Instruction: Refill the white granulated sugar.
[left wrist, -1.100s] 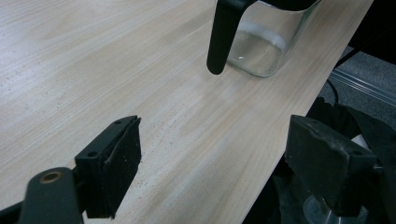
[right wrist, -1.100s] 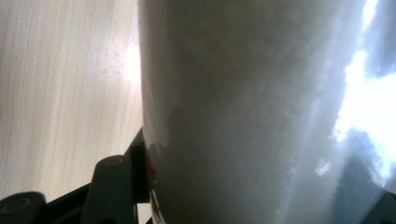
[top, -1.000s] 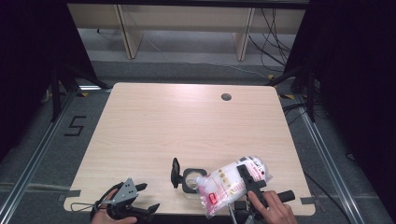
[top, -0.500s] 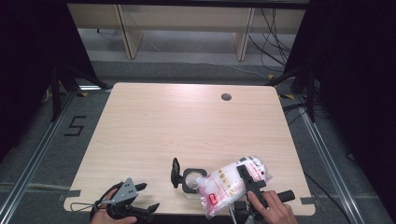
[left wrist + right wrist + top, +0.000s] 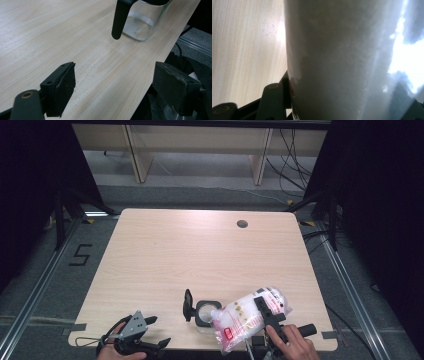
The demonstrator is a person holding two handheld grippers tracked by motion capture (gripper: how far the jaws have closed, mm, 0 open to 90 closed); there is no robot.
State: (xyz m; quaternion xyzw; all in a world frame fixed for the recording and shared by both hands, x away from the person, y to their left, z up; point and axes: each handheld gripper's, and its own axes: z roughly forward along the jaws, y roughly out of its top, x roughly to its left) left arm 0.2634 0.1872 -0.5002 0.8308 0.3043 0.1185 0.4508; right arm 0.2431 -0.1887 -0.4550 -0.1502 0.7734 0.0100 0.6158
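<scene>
Bag (image 5: 246, 319) of white powder pinched in the right gripper (image 5: 268, 312), tipped over the glass jug (image 5: 206, 312); pouring not finished, left gripper (image 5: 145, 336) spread idle.

- The left hand (image 5: 111, 351) comes in at the bottom edge of the high view, near the table's front left corner, wrapped around its gripper from below
- The left gripper (image 5: 156, 331) lies low and close to level, its grey three-cornered plate facing up and its jaws pointing to the right along the table's front edge
- In the left gripper view its two black jaws stand wide apart with nothing between them
- The right hand (image 5: 295, 346) enters at the bottom right and grasps the black handle
- The right gripper (image 5: 265, 309) points away from the person, its jaws partly closed and clamped on the white bag (image 5: 248, 316)
</scene>
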